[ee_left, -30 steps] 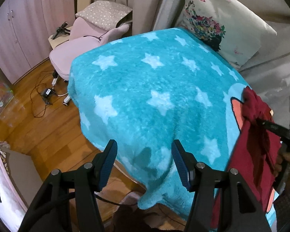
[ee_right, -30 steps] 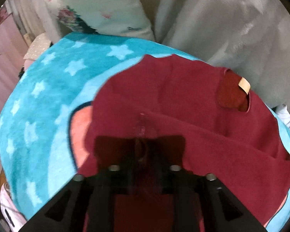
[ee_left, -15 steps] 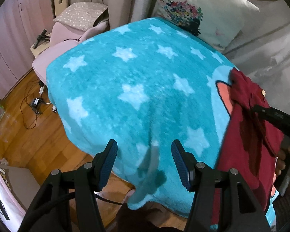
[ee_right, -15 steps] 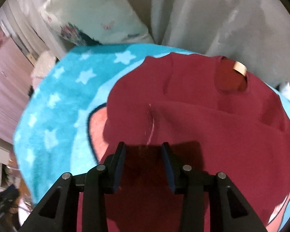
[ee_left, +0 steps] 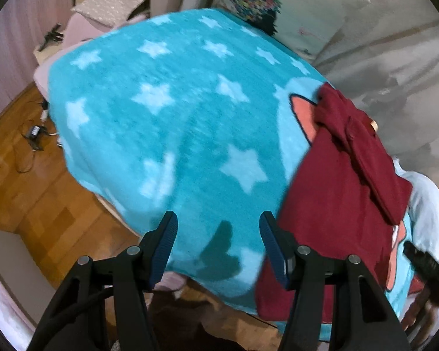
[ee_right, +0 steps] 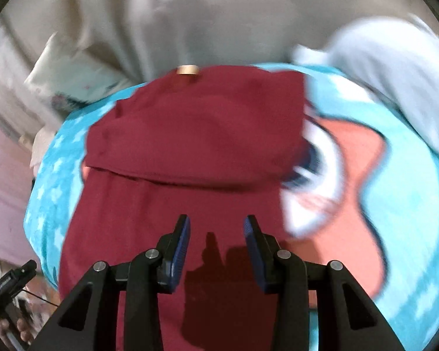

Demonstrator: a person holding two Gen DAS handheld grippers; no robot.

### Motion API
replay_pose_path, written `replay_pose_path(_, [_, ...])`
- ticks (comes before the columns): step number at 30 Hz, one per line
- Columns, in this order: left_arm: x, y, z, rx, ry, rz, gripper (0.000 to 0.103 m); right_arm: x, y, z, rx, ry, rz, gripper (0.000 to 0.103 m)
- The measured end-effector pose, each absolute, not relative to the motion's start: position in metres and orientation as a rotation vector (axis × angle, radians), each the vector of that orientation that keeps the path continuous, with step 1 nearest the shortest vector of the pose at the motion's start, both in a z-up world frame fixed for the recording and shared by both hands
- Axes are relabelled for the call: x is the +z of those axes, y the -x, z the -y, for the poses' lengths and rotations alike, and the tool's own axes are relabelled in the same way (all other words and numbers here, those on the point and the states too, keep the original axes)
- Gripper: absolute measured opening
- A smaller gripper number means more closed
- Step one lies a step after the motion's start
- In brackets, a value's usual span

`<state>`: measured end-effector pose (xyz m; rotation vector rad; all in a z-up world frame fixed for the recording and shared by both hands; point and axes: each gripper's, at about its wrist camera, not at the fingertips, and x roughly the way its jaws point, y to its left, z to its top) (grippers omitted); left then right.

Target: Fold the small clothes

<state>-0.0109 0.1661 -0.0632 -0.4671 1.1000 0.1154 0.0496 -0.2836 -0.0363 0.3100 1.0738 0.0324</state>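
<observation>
A dark red garment lies on a turquoise star blanket, its upper part folded across itself; a tan neck label shows at its far edge. In the right wrist view the garment fills the middle. My left gripper is open and empty, above the blanket's near edge just left of the garment. My right gripper is open and empty, hovering over the garment's lower part; it also shows in the left wrist view at the far right.
A floral pillow and grey bedding lie beyond the blanket. A pale blue cloth lies right of the garment. Wooden floor with cables and a pink chair are to the left.
My right gripper opened, let go of the garment's folded part and drew back and swung right. My left gripper moved right, toward the garment's edge.
</observation>
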Motion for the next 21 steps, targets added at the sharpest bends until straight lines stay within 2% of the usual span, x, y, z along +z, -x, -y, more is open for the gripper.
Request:
replay_pose_path(7, [-0.095,-0.003,-0.115,-0.030,0.459,-1.175,0.058,-0.067,0.032,0.363,-0.043,-0.522,-1.116,0.048])
replay_pose_path(9, [-0.097,-0.003,-0.105,-0.026,0.418,-1.149,0.067,-0.077,0.045,0.368,-0.002,-0.590,-1.135,0.048])
replay_pose_path(12, [-0.097,-0.004,-0.090,-0.059,0.361,-1.146,0.073,-0.094,0.055,0.364,0.101,-0.697,-1.180,0.049])
replay_pose_path(15, [-0.098,-0.002,-0.084,-0.107,0.356,-1.140,0.074,-0.098,0.062,0.353,0.152,-0.730,-1.162,0.050])
replay_pose_path(20, [-0.098,0.006,-0.073,-0.182,0.378,-1.159,0.073,-0.108,0.064,0.321,0.317,-0.805,-1.200,0.050])
replay_pose_path(21, [-0.097,0.007,-0.070,-0.176,0.357,-1.162,0.062,-0.108,0.064,0.313,0.336,-0.793,-1.205,0.051])
